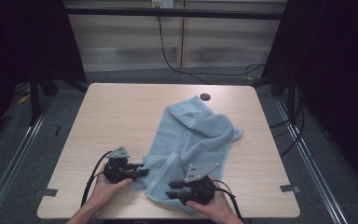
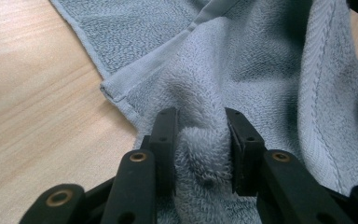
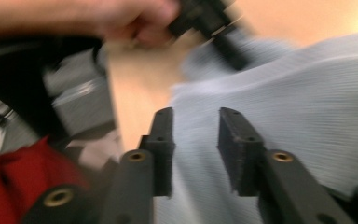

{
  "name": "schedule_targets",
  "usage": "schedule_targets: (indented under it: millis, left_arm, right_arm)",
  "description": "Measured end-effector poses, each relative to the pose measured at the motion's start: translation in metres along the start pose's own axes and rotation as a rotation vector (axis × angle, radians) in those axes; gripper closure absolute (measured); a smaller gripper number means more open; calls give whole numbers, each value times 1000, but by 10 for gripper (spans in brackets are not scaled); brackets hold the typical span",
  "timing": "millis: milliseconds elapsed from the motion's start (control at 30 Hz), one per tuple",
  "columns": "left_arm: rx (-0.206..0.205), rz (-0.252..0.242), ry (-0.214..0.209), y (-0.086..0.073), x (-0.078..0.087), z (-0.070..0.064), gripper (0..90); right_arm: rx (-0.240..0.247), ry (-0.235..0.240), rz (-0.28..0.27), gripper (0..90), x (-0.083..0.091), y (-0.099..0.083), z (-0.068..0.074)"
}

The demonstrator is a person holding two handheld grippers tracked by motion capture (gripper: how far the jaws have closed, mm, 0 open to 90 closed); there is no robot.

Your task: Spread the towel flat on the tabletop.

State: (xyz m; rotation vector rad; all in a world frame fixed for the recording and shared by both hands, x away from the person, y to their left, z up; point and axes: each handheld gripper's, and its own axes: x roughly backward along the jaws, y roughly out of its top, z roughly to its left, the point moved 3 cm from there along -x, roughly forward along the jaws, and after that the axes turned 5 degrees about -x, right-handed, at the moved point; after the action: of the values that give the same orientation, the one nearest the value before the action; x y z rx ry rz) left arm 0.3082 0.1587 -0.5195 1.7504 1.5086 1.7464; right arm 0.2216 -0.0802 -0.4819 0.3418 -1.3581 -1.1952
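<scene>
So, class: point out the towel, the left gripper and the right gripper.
towel (image 1: 200,128), high view, its flat middle.
left gripper (image 2: 200,135), left gripper view, between its jaw tips, where towel is pinched.
right gripper (image 1: 173,193), high view, between its jaw tips at the towel's near edge.

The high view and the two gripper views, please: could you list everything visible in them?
towel: one, light blue, crumpled across the table's middle and near edge
table: one, light wood
grommet hole: one, dark, far edge of the table
tape marks: two, grey, near corners of the table
cables: black, on the floor beyond the table
left tongs: black, pinching a fold of the towel
right tongs: black, jaws apart over the towel
hands: two, near edge
</scene>
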Motion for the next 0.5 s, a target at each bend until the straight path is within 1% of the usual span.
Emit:
schedule_targets:
  millis: [33,67,100,133,167,200,233,267,300,333,367,400,433,500]
  left_arm:
    - [3,-2,0,0,0,0,673]
    - [2,-2,1,0,0,0,673]
    - [0,-2,1,0,0,0,669]
    - [1,-2,2,0,0,0,669]
    - [2,-2,3,0,0,0,664]
    - [4,-3,2,0,0,0,664]
    - [7,-1,6,0,1,1,647]
    - [6,-3,9,0,1,1,647]
    - [8,-8,17,0,1,0,643]
    - [2,-13,25,0,2,-1,636]
    - [-6,-9,29,0,3,-1,628]
    - [-11,-13,34,0,3,-2,628]
    - [-12,-16,35,0,4,-3,627]
    - [-15,-16,39,-1,5,-4,626]
  right_arm:
    - [19,29,42,592,-13,-2,4]
    - [19,29,42,592,-13,-2,4]
    - [26,58,75,574,-20,-4,8]
    - [26,58,75,574,-20,-4,8]
    - [35,67,108,591,-26,-8,10]
    - [35,67,108,591,-26,-8,10]
    - [60,39,142,702,-29,-13,10]
    - [60,39,142,702,-29,-13,10]
    - [53,28,145,783,-28,-15,9]
    - [60,19,140,852,-25,-15,8]
    - [41,-4,102,876,-14,-12,4]
    - [41,-4,102,876,-14,-12,4]
    - [27,-26,73,880,-5,-10,0]
    - [-4,-94,14,882,18,-7,-11]
